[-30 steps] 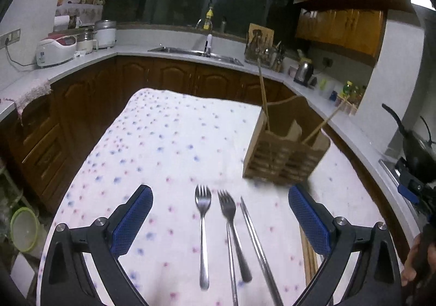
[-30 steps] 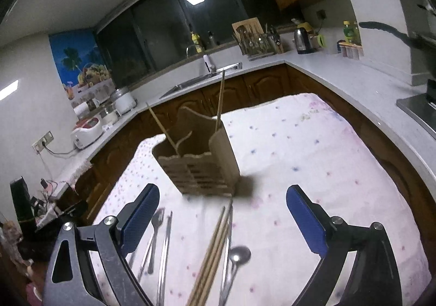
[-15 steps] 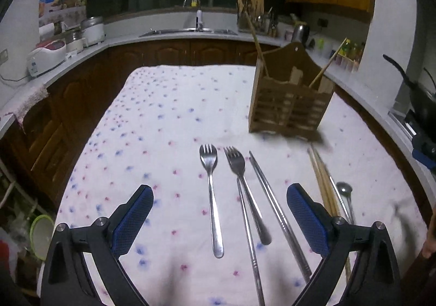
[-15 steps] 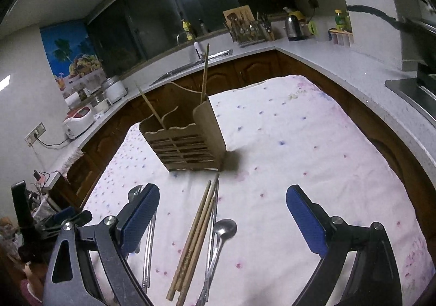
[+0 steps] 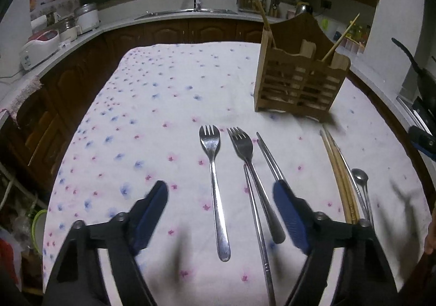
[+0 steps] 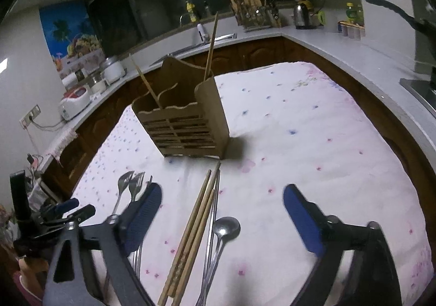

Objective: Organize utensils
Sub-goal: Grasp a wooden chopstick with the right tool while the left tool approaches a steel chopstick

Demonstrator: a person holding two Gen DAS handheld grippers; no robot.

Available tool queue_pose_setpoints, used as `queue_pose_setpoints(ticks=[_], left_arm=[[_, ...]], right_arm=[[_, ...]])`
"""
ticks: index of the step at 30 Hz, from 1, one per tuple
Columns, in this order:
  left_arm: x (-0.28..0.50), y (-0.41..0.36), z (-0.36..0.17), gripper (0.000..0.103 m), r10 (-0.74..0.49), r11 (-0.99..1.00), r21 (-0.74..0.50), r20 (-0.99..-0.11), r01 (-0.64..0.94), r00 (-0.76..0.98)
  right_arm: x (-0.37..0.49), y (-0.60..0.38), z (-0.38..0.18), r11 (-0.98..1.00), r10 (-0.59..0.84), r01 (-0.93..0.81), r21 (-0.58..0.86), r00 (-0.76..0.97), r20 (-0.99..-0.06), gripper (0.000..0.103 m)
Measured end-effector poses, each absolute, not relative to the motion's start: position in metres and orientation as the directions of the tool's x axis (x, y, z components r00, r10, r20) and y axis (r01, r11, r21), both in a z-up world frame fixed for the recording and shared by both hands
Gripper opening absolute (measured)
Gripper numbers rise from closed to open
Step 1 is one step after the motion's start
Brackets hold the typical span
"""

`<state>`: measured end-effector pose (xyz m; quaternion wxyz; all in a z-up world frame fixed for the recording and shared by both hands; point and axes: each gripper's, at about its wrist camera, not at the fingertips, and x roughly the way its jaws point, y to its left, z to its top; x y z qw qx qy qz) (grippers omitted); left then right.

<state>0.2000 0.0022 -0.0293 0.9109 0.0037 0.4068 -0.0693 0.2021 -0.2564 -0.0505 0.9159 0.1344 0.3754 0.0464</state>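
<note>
A wooden slatted utensil holder point(image 5: 301, 82) stands on the flowered tablecloth point(image 5: 163, 104) and holds two wooden chopsticks. Two steel forks point(image 5: 215, 183) point(image 5: 250, 167), metal chopsticks point(image 5: 269, 158), wooden chopsticks point(image 5: 340, 177) and a spoon point(image 5: 359, 180) lie in front of it. My left gripper point(image 5: 219, 197) is open, low over the left fork's handle. My right gripper point(image 6: 222, 202) is open above the wooden chopsticks point(image 6: 190, 235) and spoon point(image 6: 224, 227). The holder point(image 6: 185, 120) stands beyond them.
The table sits inside a U-shaped kitchen counter point(image 5: 174, 14) with a sink, rice cookers point(image 5: 87, 17) and a kettle point(image 6: 301, 15). A pan handle point(image 6: 395, 12) juts in at the right. The left gripper point(image 6: 62, 210) shows at the right wrist view's left edge.
Both grippers have dropped lower and tilted down toward the utensils. The left gripper's fingers have narrowed around the left fork. No utensil has moved.
</note>
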Motion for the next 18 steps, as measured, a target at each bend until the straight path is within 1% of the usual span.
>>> queue_pose_setpoints(ticks=[2, 3, 5, 7, 11, 13, 15, 18], left_arm=[[0.207, 0.0, -0.032, 0.066, -0.131, 0.989, -0.056, -0.747, 0.134, 0.652], [0.21, -0.001, -0.034, 0.06, -0.133, 0.989, -0.057, -0.751, 0.137, 0.646], [0.218, -0.005, -0.037, 0.051, -0.14, 0.987, -0.06, -0.764, 0.147, 0.63], [0.227, -0.009, -0.042, 0.046, -0.149, 0.985, -0.061, -0.779, 0.162, 0.61], [0.244, -0.013, -0.053, 0.043, -0.161, 0.981, -0.072, -0.815, 0.178, 0.557], [0.253, -0.015, -0.059, 0.034, -0.158, 0.981, -0.07, -0.833, 0.181, 0.53], [0.26, -0.018, -0.064, 0.033, -0.164, 0.978, -0.071, -0.845, 0.198, 0.508], [0.268, -0.024, -0.07, 0.032, -0.156, 0.976, -0.058, -0.855, 0.208, 0.494]], right_arm=[[0.209, -0.254, -0.056, 0.959, 0.2, 0.007, 0.285, 0.693, -0.692, 0.064], [0.215, -0.252, -0.06, 0.957, 0.212, 0.003, 0.29, 0.675, -0.707, 0.06], [0.223, -0.25, -0.067, 0.956, 0.222, 0.001, 0.294, 0.651, -0.726, 0.044], [0.231, -0.247, -0.074, 0.956, 0.229, -0.002, 0.292, 0.627, -0.745, 0.04], [0.245, -0.243, -0.085, 0.956, 0.241, -0.01, 0.292, 0.595, -0.767, 0.039], [0.252, -0.243, -0.09, 0.956, 0.246, -0.011, 0.295, 0.579, -0.777, 0.037], [0.259, -0.243, -0.096, 0.956, 0.247, -0.01, 0.292, 0.561, -0.79, 0.035], [0.267, -0.241, -0.103, 0.955, 0.253, -0.01, 0.296, 0.543, -0.8, 0.033]])
